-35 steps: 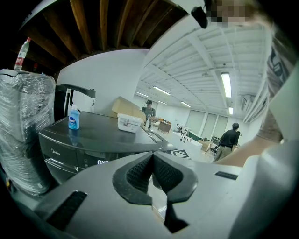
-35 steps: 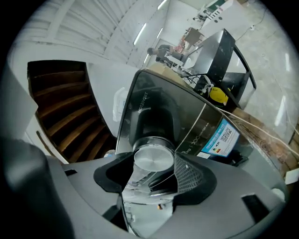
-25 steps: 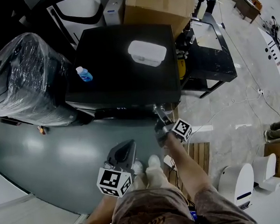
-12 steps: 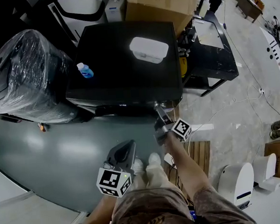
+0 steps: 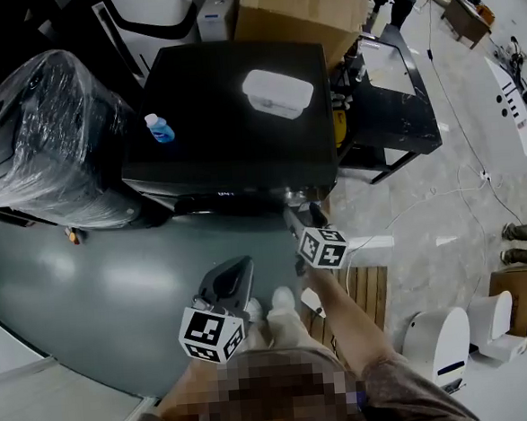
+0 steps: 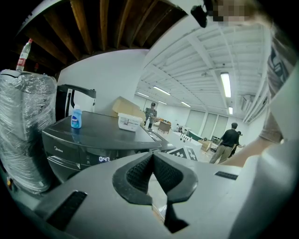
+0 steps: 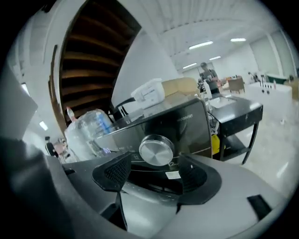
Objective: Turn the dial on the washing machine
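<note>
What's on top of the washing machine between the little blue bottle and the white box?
Nothing. In the head view, the black top of the washing machine is bare between the blue bottle and the white box.

— Where does the head view look from?
— High above, steeply down on the washing machine (image 5: 229, 99) top and the floor (image 5: 115, 278).
— And the gripper views?
— The left gripper view is low and farther back, facing the machine's front. The right gripper view is close to the dial (image 7: 156, 151). All three show the white box (image 5: 278, 94).

White shoes (image 5: 283, 300), grey-brown short sleeves (image 5: 408, 391)
</note>
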Tool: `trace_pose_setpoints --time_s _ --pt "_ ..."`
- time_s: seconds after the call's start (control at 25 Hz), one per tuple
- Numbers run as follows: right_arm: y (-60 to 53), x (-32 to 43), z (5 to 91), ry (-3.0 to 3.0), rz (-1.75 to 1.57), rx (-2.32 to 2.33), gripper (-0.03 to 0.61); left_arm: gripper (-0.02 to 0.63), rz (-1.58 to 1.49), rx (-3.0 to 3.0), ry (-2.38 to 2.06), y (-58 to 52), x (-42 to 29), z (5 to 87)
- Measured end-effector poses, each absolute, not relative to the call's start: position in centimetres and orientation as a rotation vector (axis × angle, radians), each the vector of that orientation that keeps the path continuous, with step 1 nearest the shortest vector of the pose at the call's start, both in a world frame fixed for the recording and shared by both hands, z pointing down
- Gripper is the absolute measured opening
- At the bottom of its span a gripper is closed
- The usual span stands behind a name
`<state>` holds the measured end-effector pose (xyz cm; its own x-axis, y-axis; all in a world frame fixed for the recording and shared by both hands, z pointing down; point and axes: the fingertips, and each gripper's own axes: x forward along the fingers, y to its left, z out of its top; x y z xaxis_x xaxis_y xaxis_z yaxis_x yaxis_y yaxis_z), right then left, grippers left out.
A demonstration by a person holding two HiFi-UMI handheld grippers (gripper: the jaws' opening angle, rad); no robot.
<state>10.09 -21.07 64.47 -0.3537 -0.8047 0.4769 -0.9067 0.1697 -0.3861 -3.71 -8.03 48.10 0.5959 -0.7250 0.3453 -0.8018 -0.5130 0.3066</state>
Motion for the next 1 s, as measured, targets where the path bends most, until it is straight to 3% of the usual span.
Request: trace_pose_setpoints --time_s 0.24,1.0 --pt "-22.2 10.2 64.4 -2.157 0.698 1.661 0.284 -0.003 0.236 2.394 -1.217 -7.8 -3.7 48.1" --pt "-23.4 9.7 65.3 -2.108 0.845 1.691 0.267 -0.003 0.244 2.389 -1.228 -8.2 -4.3 48.0"
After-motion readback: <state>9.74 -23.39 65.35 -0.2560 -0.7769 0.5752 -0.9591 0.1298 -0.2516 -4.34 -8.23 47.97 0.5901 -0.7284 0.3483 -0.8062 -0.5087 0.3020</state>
